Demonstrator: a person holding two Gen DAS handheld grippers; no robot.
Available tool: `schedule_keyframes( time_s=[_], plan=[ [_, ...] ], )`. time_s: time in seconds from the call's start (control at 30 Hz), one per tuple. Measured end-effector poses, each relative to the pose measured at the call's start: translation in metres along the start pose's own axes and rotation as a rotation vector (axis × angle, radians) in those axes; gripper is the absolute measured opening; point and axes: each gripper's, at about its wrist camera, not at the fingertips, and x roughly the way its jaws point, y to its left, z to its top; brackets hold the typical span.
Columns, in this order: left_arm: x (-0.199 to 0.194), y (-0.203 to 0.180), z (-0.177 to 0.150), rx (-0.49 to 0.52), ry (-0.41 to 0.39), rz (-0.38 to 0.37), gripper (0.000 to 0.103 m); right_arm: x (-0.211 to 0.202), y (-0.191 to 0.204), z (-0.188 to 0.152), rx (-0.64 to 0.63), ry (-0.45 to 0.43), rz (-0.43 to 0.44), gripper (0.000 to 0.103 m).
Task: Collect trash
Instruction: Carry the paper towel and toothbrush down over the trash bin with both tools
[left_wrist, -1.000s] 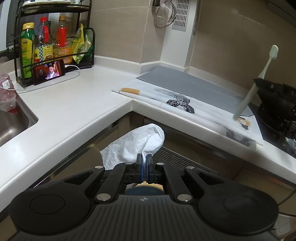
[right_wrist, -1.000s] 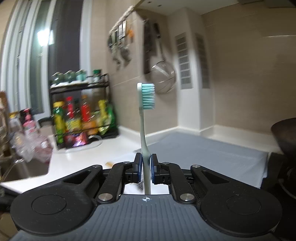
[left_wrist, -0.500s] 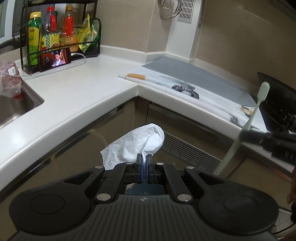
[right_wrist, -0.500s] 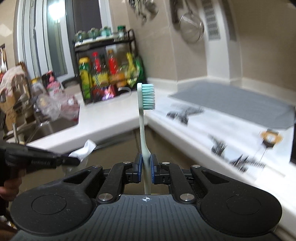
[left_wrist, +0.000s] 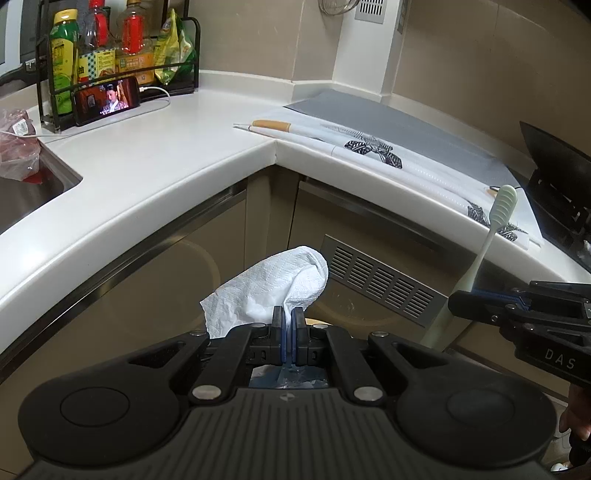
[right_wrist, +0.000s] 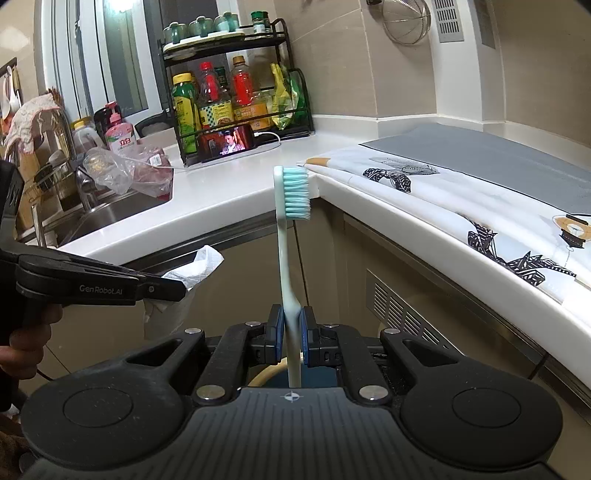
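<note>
My left gripper (left_wrist: 289, 317) is shut on a crumpled white paper towel (left_wrist: 269, 291), which sticks up and to the left of the pads, below the counter's edge. In the right wrist view that same gripper (right_wrist: 181, 290) comes in from the left with the paper towel (right_wrist: 195, 267). My right gripper (right_wrist: 291, 325) is shut on the handle of a pale green toothbrush (right_wrist: 286, 251) that stands upright, teal bristles facing right. In the left wrist view the right gripper (left_wrist: 456, 299) reaches in from the right, holding the toothbrush (left_wrist: 484, 251). Something blue shows below the left gripper, mostly hidden.
A white L-shaped counter (left_wrist: 155, 162) wraps around the corner, above beige cabinet doors and a vent grille (left_wrist: 376, 284). On it lie a patterned cloth (left_wrist: 406, 166) and a grey mat (left_wrist: 388, 122). A bottle rack (right_wrist: 236, 96), a phone (right_wrist: 227, 144) and a sink (right_wrist: 107, 214) sit at the back left.
Both grippers have sunk from above the counter to in front of the cabinets. The right one dropped further and tipped down, coming closer to the left. Both grips are unchanged.
</note>
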Motion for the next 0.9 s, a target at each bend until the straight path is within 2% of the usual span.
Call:
schedule_keyframes(
  time_s=[0.47,0.9],
  plan=[
    [0.016,-0.003,-0.004,0.016,0.055,0.029,0.002,0.012,-0.002,-0.008,0.010,0.040,-0.004,0.011],
    [0.060,-0.005,-0.010,0.011,0.190,0.059,0.002,0.044,-0.013,-0.022,0.052,0.136,-0.011,0.011]
  ],
)
